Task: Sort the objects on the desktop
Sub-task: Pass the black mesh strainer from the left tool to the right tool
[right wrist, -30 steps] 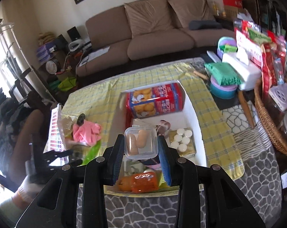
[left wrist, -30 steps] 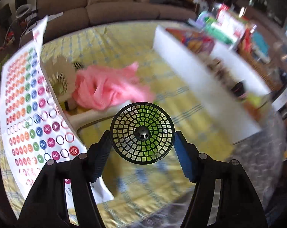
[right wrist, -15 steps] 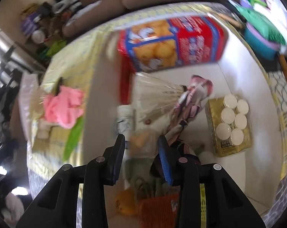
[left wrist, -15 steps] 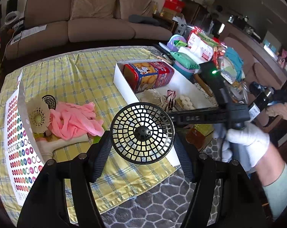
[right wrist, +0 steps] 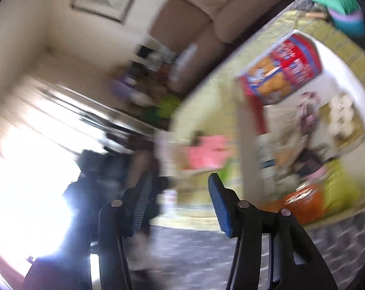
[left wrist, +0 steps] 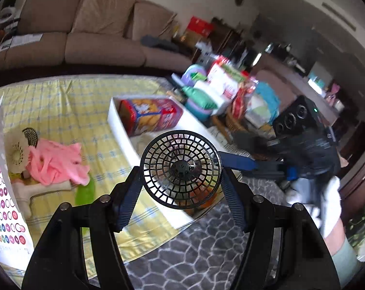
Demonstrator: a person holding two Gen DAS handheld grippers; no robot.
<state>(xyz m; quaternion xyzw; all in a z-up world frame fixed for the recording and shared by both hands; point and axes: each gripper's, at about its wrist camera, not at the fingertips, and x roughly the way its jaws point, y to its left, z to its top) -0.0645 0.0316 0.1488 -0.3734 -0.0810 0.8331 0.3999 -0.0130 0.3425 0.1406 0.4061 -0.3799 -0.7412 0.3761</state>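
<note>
Between the blue pads of the left gripper [left wrist: 181, 166] sits a round black mesh strainer [left wrist: 181, 168], pinched only at its two side edges and carried above the near end of the white tray [left wrist: 120, 126], over the seam between tray and yellow checked cloth [left wrist: 61, 101]. That edge grip looks like the weak point: the disc could pivot or slip out if the hand tilts, and it might land on the cloth or the stone tabletop [left wrist: 194, 253] instead of in the tray. The right gripper [right wrist: 180, 205] holds nothing; its jaws have just been opening and stand moderately apart with only air between them. Seen from the left wrist, it reaches across the tray from the right, close to the strainer, so the two tools may knock together if both work the same corner. At the near end the tray looks crowded, with an orange packet [right wrist: 303, 205] there and the red biscuit tin [left wrist: 151, 116] at the far end, so a dropped strainer could settle on top of something and roll off. Heavy blur smears the right wrist view; most tray contents there are unreadable, and glare whites out its left side. On the cloth to the left lie pink gloves [left wrist: 56, 162], a second small strainer [left wrist: 30, 135] half hidden behind them, and a sticker sheet [left wrist: 1, 193] cut off by the frame.
</note>
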